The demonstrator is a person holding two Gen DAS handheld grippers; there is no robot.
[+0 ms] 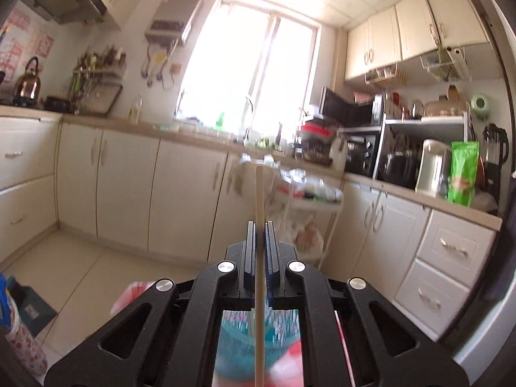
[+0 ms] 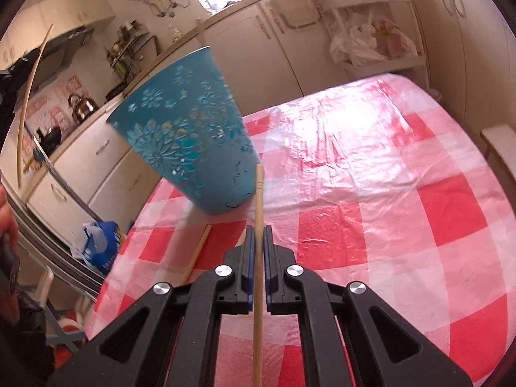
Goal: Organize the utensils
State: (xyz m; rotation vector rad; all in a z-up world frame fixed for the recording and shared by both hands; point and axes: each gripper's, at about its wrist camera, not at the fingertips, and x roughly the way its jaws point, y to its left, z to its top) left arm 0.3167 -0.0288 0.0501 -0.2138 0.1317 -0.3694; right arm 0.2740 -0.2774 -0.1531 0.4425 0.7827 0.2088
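My left gripper [image 1: 259, 225] is shut on a wooden chopstick [image 1: 259, 200] that points up past its tips, held high in the air. The blue flowered cup [image 1: 258, 338] shows below it, between the gripper's arms. My right gripper [image 2: 258, 230] is shut on a second wooden chopstick [image 2: 258, 200], its tip close to the base of the blue cup [image 2: 190, 129], which stands on the red-and-white checked tablecloth [image 2: 387, 209]. A third chopstick [image 2: 197, 253] lies on the cloth to the left of my right gripper. The left gripper's chopstick [image 2: 29, 96] shows at the far left.
Kitchen counters and cream cabinets [image 1: 129, 187] run along the walls. A white trolley with bags [image 2: 371, 42] stands behind the table. A blue bag [image 2: 101, 245] sits on the floor left of the table. A chair edge [image 2: 498, 142] is at the table's right.
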